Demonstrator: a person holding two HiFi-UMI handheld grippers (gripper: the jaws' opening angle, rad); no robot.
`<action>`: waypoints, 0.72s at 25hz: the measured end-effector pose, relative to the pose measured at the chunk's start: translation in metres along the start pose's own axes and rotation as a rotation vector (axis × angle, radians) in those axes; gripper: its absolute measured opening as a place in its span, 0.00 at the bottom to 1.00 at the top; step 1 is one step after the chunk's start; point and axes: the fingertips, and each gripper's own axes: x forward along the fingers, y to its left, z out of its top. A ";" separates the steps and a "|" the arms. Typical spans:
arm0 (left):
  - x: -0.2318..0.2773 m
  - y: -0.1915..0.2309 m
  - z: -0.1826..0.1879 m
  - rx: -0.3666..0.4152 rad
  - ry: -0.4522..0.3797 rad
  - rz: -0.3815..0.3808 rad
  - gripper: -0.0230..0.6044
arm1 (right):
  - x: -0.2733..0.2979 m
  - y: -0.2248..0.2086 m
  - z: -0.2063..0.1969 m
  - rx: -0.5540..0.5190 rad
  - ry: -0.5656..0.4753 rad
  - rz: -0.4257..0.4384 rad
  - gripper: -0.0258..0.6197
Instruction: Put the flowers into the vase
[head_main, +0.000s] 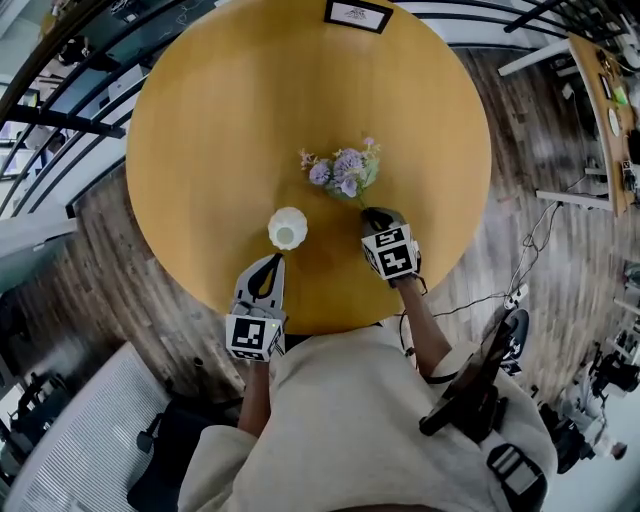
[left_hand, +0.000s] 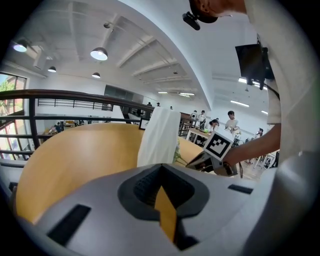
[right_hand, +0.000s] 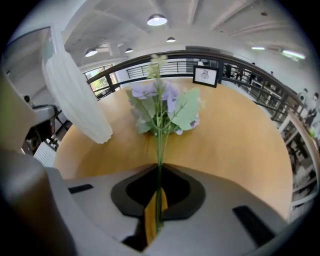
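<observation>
Tongs on the left (head_main: 268, 265) are closed on nothing, their tips just short of the white vase (head_main: 287, 228), which stands upright on the round wooden desk (head_main: 200, 120). To the right of the vase and apart from it are the lilac flowers (head_main: 345, 170). The tongs on the right (head_main: 378, 216) are pinched tight on their green stems. A framed card (head_main: 357, 14) stands at the far edge, its print too small to read.

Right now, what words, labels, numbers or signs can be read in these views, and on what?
No text is readable.
The framed card at the table's far edge: print too small to read.
The cubes on the left gripper and right gripper: black-and-white marker squares only, no words.
</observation>
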 end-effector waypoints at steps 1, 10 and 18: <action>0.001 0.000 0.000 0.000 0.000 0.001 0.05 | 0.000 0.001 0.000 -0.013 -0.004 0.006 0.08; 0.010 -0.010 0.012 0.035 -0.021 -0.016 0.05 | -0.077 0.023 0.098 -0.024 -0.481 0.114 0.07; -0.007 -0.016 0.021 0.067 -0.084 0.025 0.05 | -0.262 0.099 0.240 -0.098 -1.129 0.481 0.07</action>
